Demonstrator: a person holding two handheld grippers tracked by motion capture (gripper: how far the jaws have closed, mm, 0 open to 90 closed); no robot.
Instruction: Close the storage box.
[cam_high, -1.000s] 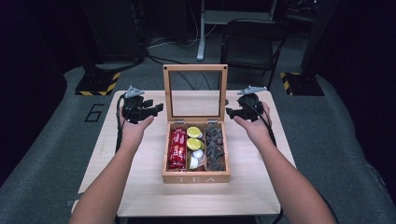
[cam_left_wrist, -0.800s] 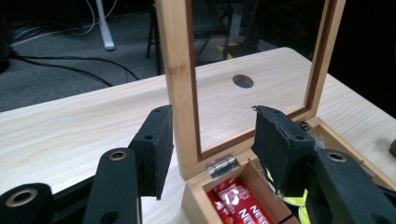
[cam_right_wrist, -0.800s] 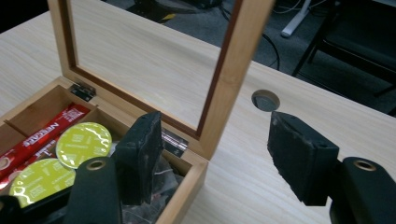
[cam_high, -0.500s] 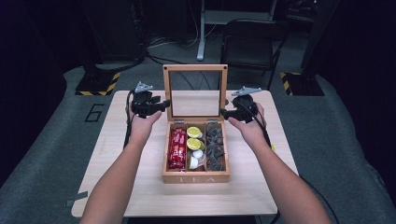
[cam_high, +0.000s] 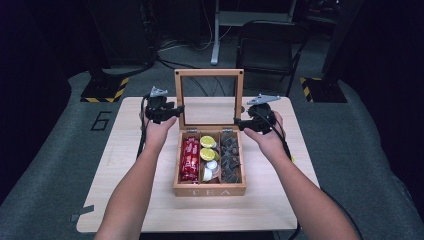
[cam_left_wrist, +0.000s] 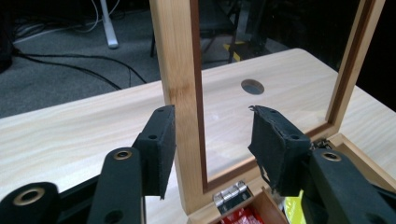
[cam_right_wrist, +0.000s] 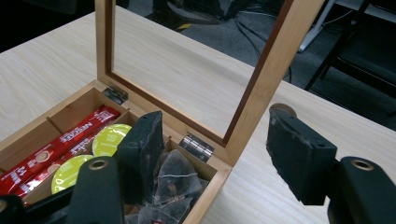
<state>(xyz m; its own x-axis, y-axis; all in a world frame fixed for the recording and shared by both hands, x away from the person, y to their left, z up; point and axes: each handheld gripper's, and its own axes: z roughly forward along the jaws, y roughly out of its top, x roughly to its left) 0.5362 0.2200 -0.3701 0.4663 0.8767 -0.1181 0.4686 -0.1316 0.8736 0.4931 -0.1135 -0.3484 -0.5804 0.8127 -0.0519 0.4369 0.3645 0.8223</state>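
Lid (cam_high: 208, 97) of the tea box (cam_high: 209, 189) stands upright; left gripper (cam_left_wrist: 210, 140) closing around its side rail, right gripper (cam_right_wrist: 215, 149) gaping around the opposite rail, neither clamped yet.

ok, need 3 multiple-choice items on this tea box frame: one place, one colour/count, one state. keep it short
1. Where do the red sachets lie in the tea box?
A. left compartment
B. middle compartment
C. right compartment

2. How many compartments does the box have?
A. two
B. three
C. four

3. How does the lid stand?
A. shut flat
B. open and upright
C. lifted off, lying on the table

Key:
1 A: in the high view the red sachets fill the left compartment of the tea box, with the yellow-lidded pods in the middle one.
2 B: two dividers split the box into three.
3 B: the lid stands upright on its hinges, with the left tongs straddling its left frame post and the right tongs straddling its right post.
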